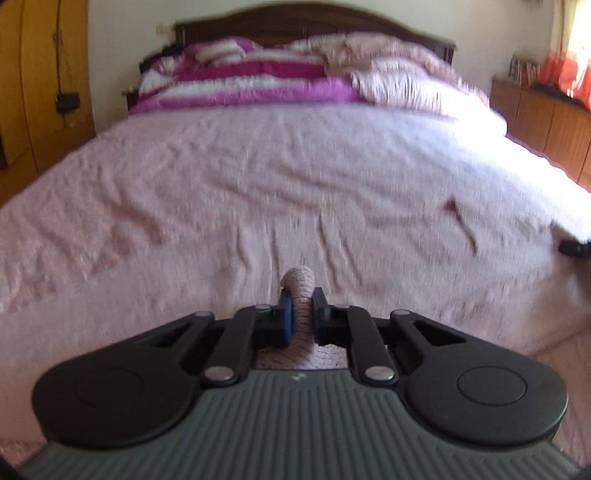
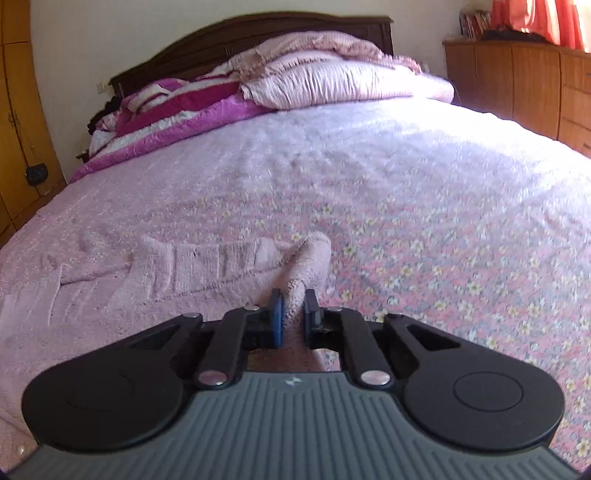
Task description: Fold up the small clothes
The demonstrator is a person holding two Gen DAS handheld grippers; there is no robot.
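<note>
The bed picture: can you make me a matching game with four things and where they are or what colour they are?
Things:
1 pink cloth
2 striped quilt
3 curtain
4 headboard

Clues:
A orange-red, top right
B dark brown wood
C pinched in both grippers
D magenta and white, by the pillows

Pairs: 1-C, 2-D, 3-A, 4-B
</note>
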